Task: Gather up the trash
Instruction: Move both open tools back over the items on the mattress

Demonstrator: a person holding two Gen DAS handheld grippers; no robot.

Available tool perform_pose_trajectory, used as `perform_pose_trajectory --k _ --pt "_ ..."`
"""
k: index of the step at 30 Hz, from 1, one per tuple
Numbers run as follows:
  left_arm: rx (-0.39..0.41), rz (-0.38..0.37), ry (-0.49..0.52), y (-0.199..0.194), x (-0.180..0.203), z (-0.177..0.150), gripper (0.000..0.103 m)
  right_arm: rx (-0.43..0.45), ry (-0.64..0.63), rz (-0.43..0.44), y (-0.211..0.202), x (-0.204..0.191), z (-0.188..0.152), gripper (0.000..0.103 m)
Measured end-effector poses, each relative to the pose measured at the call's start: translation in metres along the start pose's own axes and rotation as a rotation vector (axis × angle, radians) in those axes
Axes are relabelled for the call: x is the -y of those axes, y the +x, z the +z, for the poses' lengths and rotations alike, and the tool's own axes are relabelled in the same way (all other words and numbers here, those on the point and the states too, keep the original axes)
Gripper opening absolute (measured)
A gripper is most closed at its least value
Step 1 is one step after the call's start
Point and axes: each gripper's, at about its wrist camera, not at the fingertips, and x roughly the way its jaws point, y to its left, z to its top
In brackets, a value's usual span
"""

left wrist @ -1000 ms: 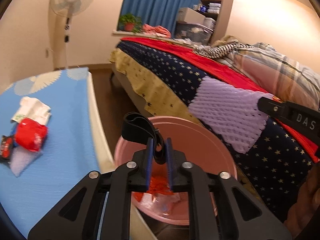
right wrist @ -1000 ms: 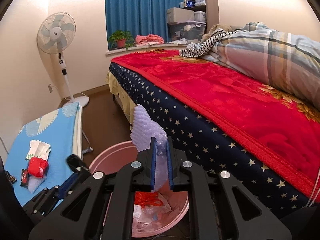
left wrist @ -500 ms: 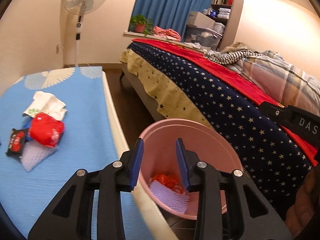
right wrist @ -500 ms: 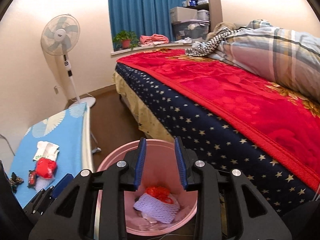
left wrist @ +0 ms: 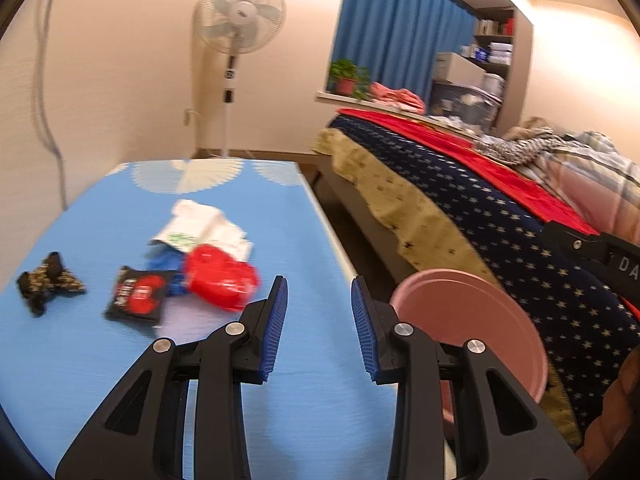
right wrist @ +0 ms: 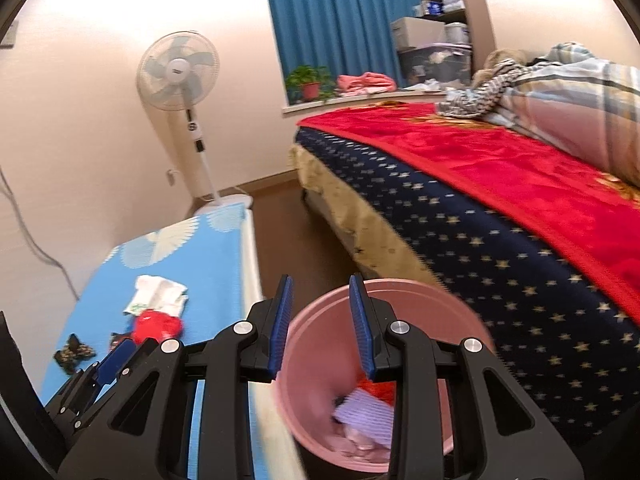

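My left gripper (left wrist: 319, 282) stands open with nothing between its jaws, over the right part of the blue table mat (left wrist: 100, 360). Ahead and to its left lie a crumpled red wrapper (left wrist: 220, 280), a black and red packet (left wrist: 136, 296), a white paper wrapper (left wrist: 200, 224) and a black and gold wrapper (left wrist: 46, 284). My right gripper (right wrist: 320, 280) is also open and holds nothing, above the left rim of the pink bin (right wrist: 420, 292). Inside the bin lie a purple foam net (right wrist: 364, 408) and a red scrap (right wrist: 376, 388). The bin (left wrist: 480, 320) stands on the floor between table and bed.
A bed with a navy star blanket (right wrist: 500, 248) and red cover (right wrist: 480, 160) fills the right side. A white standing fan (left wrist: 240, 16) is by the far wall. Brown floor (right wrist: 304, 240) runs between table and bed. A cable (left wrist: 44, 100) hangs on the left wall.
Both grippers opened: the black strap left the left one, the purple foam net dropped from the right into the bin. The left gripper swung left over the table; the right turned slightly left.
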Motion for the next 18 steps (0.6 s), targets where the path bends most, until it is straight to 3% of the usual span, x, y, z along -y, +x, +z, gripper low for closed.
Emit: perform_pose_trajectory --k 15,18 --pt "0.059 0.311 -0.130 -0.011 -0.091 0.001 0.033 -0.086 -0.019 0.243 0.053 -0.075 -0.020 0.031" --pt "0.069 0.366 -0.157 -0.012 -0.108 0.002 0.033 -0.114 -0.024 0.286 0.068 -0.091 -0.029 0.040"
